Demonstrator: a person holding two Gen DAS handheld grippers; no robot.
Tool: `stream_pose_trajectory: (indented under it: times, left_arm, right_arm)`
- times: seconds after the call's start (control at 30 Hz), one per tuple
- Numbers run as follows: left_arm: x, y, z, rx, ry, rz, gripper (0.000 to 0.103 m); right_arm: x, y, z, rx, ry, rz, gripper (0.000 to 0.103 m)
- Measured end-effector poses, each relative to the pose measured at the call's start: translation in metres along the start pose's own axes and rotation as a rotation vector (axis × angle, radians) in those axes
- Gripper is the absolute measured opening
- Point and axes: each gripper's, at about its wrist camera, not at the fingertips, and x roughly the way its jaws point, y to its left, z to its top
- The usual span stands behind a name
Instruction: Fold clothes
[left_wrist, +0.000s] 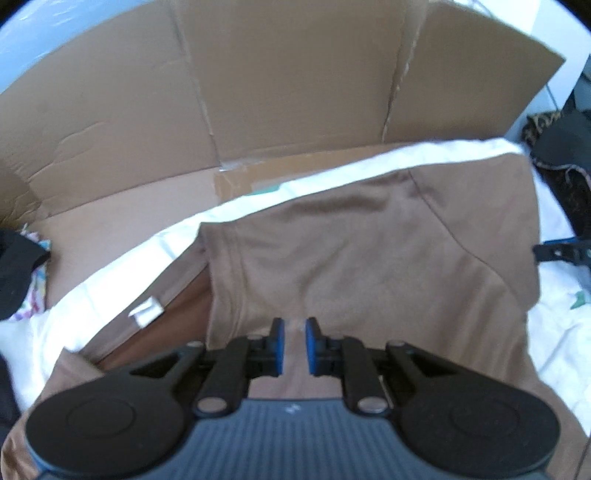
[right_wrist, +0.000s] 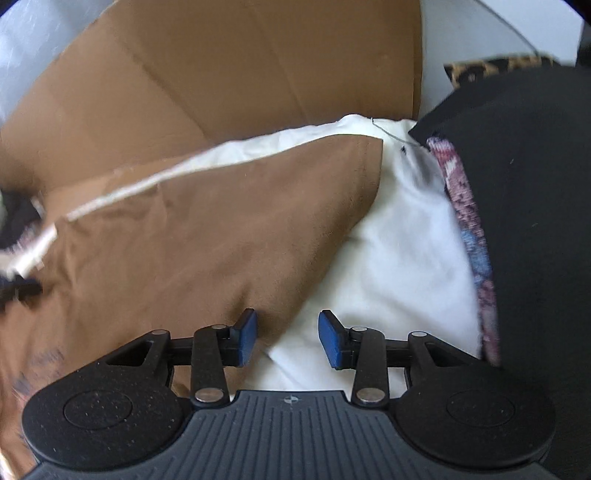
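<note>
A brown shirt (left_wrist: 369, 251) lies partly folded on a white sheet (left_wrist: 550, 350), its white neck label (left_wrist: 146, 312) showing at the left. My left gripper (left_wrist: 294, 332) sits low over the near part of the shirt. Its blue pads are nearly together and pinch a small ridge of brown cloth, with creases running toward them. In the right wrist view the same brown shirt (right_wrist: 207, 236) fills the left side. My right gripper (right_wrist: 287, 332) stands open over the shirt's right edge, one pad above brown cloth and the other above the white sheet (right_wrist: 399, 251), gripping nothing.
A flattened cardboard box (left_wrist: 280, 85) stands behind the sheet. A black garment (right_wrist: 528, 206) with a pink and blue patterned cloth (right_wrist: 469, 221) under it lies right of the right gripper. More dark and coloured clothes (left_wrist: 22, 273) sit at the far left.
</note>
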Motion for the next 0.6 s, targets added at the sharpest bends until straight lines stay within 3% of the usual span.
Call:
stream_pose_trajectory:
  times: [0.03, 0.07, 0.13, 0.6]
  left_arm:
    - [-0.005, 0.002, -0.003, -0.01, -0.005, -0.004, 0.013]
    - [-0.009, 0.004, -0.006, -0.018, -0.008, -0.004, 0.013]
    - [-0.016, 0.007, -0.016, -0.032, -0.012, 0.015, 0.013]
    - [-0.055, 0.028, -0.076, -0.112, -0.009, 0.05, 0.013]
  right_arm:
    - [0.001, -0.002, 0.002, 0.015, -0.002, 0.004, 0.036]
    - [0.002, -0.003, 0.004, 0.026, -0.004, 0.005, 0.014]
    - [0.002, -0.002, 0.01, 0.036, -0.002, 0.003, 0.002]
    - [-0.018, 0.064, 0.056, -0.113, 0.036, -0.012, 0.001]
